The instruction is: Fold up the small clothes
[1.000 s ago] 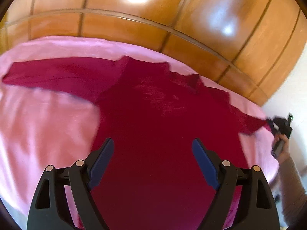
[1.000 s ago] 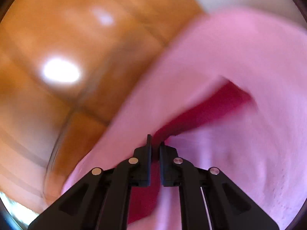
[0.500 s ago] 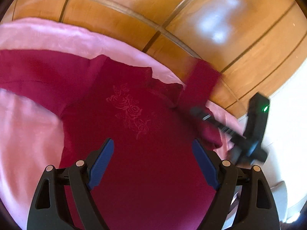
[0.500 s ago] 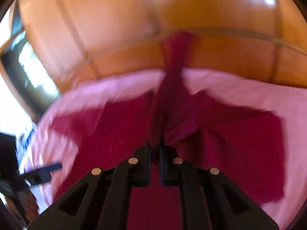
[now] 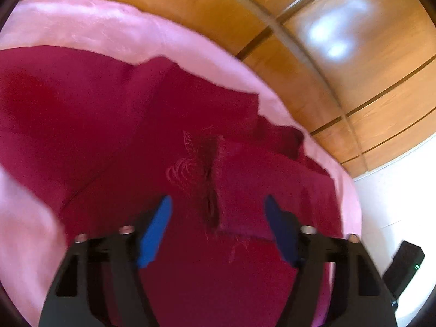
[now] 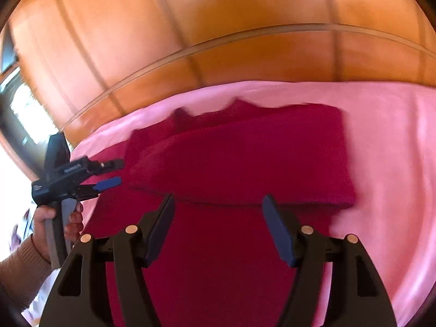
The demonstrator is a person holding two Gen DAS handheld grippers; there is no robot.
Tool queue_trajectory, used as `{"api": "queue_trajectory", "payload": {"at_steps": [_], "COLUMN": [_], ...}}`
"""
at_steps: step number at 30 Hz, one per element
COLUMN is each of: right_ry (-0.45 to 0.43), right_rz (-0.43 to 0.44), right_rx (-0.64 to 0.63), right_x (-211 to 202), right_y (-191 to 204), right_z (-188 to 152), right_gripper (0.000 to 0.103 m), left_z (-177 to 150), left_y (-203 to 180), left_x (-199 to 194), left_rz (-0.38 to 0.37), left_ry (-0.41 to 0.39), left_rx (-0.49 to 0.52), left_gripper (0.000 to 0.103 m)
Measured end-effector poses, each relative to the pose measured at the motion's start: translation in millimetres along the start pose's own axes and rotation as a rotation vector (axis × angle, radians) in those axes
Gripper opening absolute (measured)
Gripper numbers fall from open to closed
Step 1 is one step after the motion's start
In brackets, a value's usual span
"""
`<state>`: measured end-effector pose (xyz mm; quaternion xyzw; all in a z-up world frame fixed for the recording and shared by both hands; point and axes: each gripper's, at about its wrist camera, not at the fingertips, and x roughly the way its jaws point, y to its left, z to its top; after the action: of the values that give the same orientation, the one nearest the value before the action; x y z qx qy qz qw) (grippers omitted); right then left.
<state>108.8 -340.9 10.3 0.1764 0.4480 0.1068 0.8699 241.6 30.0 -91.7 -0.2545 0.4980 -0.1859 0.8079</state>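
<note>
Two grippers, both spread wide and empty, over one dark red top (image 5: 114,125) on a pink bedcover (image 5: 81,32).

Left gripper (image 5: 218,226): blue-padded fingers (image 5: 155,231) apart, nothing between them but cloth below; just ahead of the tips a sleeve (image 5: 272,179) lies folded across the chest, its edge beside a faint rose embroidery (image 5: 182,169). Other sleeve runs off far left of the fingers. Right gripper (image 6: 218,226): fingers apart, folded sleeve panel just beyond the tips, bare pink cover to the right of the right finger. Left of its fingers, the person's left hand (image 6: 54,220) on the other tool's grey handle. Glossy wooden panelling (image 6: 218,35) rises behind the bed. Views blurred at edges.
</note>
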Motion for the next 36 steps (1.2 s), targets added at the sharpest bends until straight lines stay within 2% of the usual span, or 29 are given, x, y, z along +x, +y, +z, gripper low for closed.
{"api": "queue_trajectory", "payload": {"at_steps": [2, 3, 4, 5, 10, 12, 15, 16, 18, 19, 20, 21, 22, 23, 24, 27, 30, 31, 33, 36], "right_ry": [-0.021, -0.026, -0.035, -0.043, -0.058, -0.029, 0.062, 0.059, 0.053, 0.052, 0.042, 0.028, 0.001, -0.007, -0.008, 0.026, 0.074, 0.078, 0.064, 0.063], "right_rz": [-0.028, -0.035, -0.046, -0.047, -0.033, -0.054, -0.139, -0.169, -0.217, -0.235, -0.238, -0.23, -0.207, -0.195, -0.188, -0.158, -0.19, -0.203, -0.227, -0.232], "right_rx": [0.057, 0.074, 0.101, 0.118, 0.143, 0.133, 0.137, 0.115, 0.074, 0.064, 0.058, 0.051, 0.021, -0.01, -0.037, -0.108, -0.162, -0.167, -0.18, -0.176], "right_x": [-7.4, -8.3, -7.1, -5.0, 20.0, 43.0, 88.6, 96.4, 98.8, 95.5, 88.8, 83.7, 73.3, 68.2, 65.6, 71.8, 92.4, 94.8, 101.3, 100.4], "right_y": [-20.1, -25.7, -33.3, -36.6, -42.4, -43.5, -50.3, -49.5, -41.4, -36.0, -30.2, -24.8, -13.6, -5.3, 3.7, 31.3, 46.9, 46.8, 48.9, 49.2], "right_z": [3.9, 5.9, 9.4, 12.8, 31.1, 34.6, 29.5, 25.8, 25.8, 26.4, 26.0, 25.1, 21.8, 17.6, 13.0, -7.5, -27.8, -31.7, -38.0, -40.0], "right_gripper": [0.068, 0.068, 0.068, 0.067, 0.066, 0.066, 0.065, 0.065, 0.066, 0.066, 0.066, 0.067, 0.069, 0.077, 0.084, 0.086, 0.091, 0.092, 0.094, 0.096], "left_z": [5.1, 6.5, 7.6, 8.1, 11.7, 15.8, 15.3, 14.3, 12.6, 11.1, 10.2, 7.9, 5.3, 2.7, 0.0, -2.1, -2.8, -2.1, -1.3, 6.6], "left_y": [-4.6, -9.0, -16.0, -21.5, -22.5, -15.8, -6.8, -2.2, 6.4, 12.3, 18.6, 25.8, 33.6, 43.3, 59.4, 99.1, 160.0, 176.2, 202.8, 252.4], "left_x": [13.6, 17.9, 21.9, 23.1, -15.0, -23.0, -14.9, -10.4, -7.2, -12.7, -18.8, -29.5, -43.2, -59.0, -78.9, -117.7, -164.0, -175.6, -194.6, -224.9], "left_rz": [-0.028, -0.025, -0.005, 0.023, 0.017, 0.037, 0.129, 0.183, 0.237, 0.236, 0.219, 0.201, 0.201, 0.201, 0.191, 0.225, 0.273, 0.285, 0.324, 0.297], "left_ry": [0.025, 0.026, 0.025, 0.016, -0.117, -0.129, -0.087, -0.082, -0.074, -0.078, -0.092, -0.118, -0.157, -0.199, -0.229, -0.27, -0.34, -0.357, -0.394, -0.449], "left_rx": [0.013, 0.033, 0.076, 0.113, 0.145, 0.146, 0.171, 0.176, 0.173, 0.151, 0.131, 0.111, 0.087, 0.06, 0.021, -0.067, -0.196, -0.232, -0.298, -0.429], "left_gripper": [0.047, 0.037, 0.009, 0.006, 0.006, 0.006, 0.006, 0.006, 0.006, 0.011, 0.031, 0.044, 0.068, 0.078, 0.078, 0.078, 0.078, 0.08, 0.092, 0.094]}}
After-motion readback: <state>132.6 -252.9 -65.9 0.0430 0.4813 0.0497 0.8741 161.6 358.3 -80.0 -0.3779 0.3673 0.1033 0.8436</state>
